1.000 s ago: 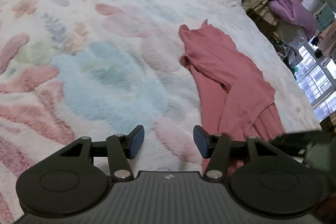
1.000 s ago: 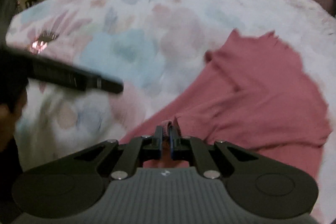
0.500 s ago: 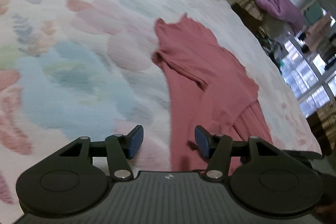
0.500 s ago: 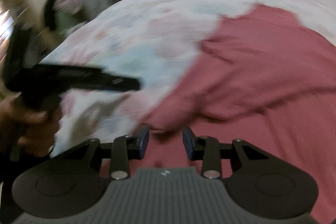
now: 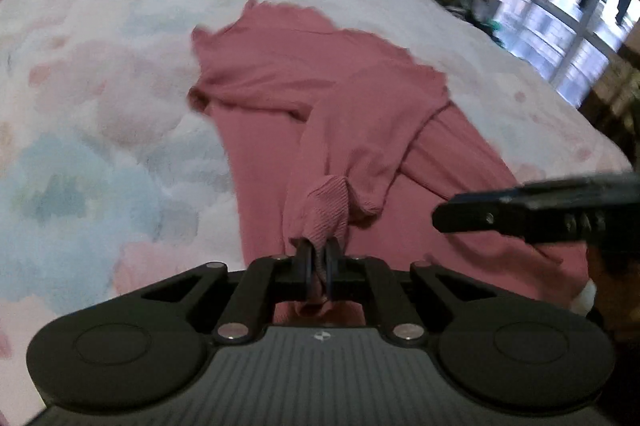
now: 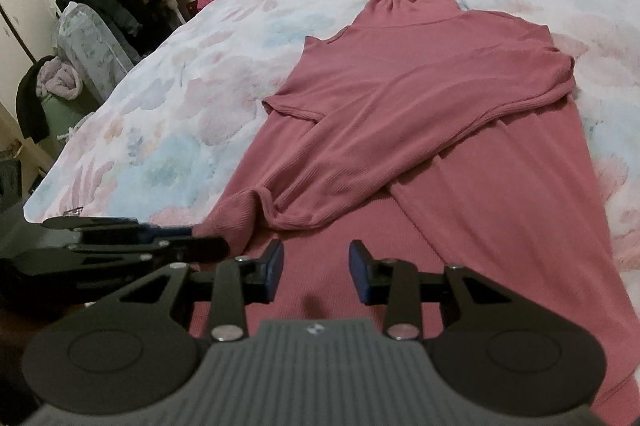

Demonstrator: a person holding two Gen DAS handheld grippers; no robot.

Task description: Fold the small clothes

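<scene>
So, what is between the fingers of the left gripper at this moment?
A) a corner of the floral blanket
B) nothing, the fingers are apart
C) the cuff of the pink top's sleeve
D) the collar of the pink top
C. In the left wrist view the left gripper is shut on the ribbed sleeve cuff of the pink top, while the collar lies far up the bed.

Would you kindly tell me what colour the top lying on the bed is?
Dusty pink; the top shows best in the right wrist view.
</scene>
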